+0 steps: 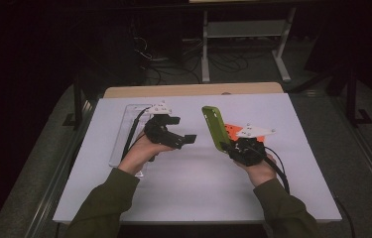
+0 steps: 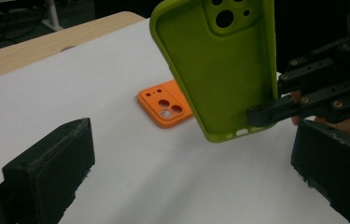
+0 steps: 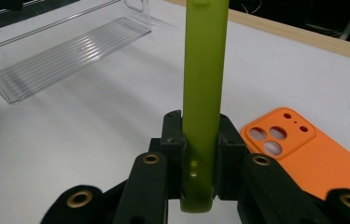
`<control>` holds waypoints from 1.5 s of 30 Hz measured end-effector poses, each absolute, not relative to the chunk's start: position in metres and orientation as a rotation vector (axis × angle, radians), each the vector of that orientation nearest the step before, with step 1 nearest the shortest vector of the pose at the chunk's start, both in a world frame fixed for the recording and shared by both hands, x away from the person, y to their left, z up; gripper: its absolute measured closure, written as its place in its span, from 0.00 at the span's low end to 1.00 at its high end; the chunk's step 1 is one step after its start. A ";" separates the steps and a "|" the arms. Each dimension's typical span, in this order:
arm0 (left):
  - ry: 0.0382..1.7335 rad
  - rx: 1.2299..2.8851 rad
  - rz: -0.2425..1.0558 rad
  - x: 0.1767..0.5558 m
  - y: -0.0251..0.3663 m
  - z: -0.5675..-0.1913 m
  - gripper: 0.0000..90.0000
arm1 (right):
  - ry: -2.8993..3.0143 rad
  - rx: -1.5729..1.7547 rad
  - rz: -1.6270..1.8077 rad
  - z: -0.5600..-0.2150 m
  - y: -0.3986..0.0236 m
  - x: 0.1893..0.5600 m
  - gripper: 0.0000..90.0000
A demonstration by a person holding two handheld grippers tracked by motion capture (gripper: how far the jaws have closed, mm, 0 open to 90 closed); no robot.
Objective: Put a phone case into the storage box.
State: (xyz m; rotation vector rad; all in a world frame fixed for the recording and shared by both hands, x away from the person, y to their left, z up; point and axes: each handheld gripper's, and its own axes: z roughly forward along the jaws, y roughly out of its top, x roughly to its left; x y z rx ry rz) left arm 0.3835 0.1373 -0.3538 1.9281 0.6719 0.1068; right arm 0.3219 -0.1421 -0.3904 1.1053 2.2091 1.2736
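Right gripper (image 1: 227,147) is clamped on the green phone case (image 1: 214,126), held upright above the table (image 1: 183,193). Left gripper (image 1: 189,139) is held open, just beside it.

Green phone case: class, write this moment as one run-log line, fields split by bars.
right gripper: shut on green phone case, held upright | left gripper: open, empty | orange phone case: flat on table | clear tray: far left

Green case (image 2: 219,70), orange case (image 3: 312,154) (clear ribbed tray (image 3: 65,51))
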 end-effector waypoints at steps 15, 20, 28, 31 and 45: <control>0.658 1.888 0.079 0.393 0.121 -0.350 0.00 | 2.224 1.074 1.302 -0.389 -0.135 0.319 0.85; 0.656 1.879 0.077 0.396 0.116 -0.352 0.00 | 2.229 1.062 1.310 -0.389 -0.133 0.318 0.85; 0.646 1.864 0.071 0.398 0.106 -0.352 0.00 | 2.237 1.062 1.332 -0.389 -0.130 0.318 0.85; 0.636 1.861 0.072 0.397 0.103 -0.354 0.00 | 2.239 1.070 1.339 -0.389 -0.128 0.317 0.85; 0.668 1.801 0.053 0.400 0.095 -0.355 0.00 | 2.248 1.053 1.354 -0.392 -0.120 0.316 0.85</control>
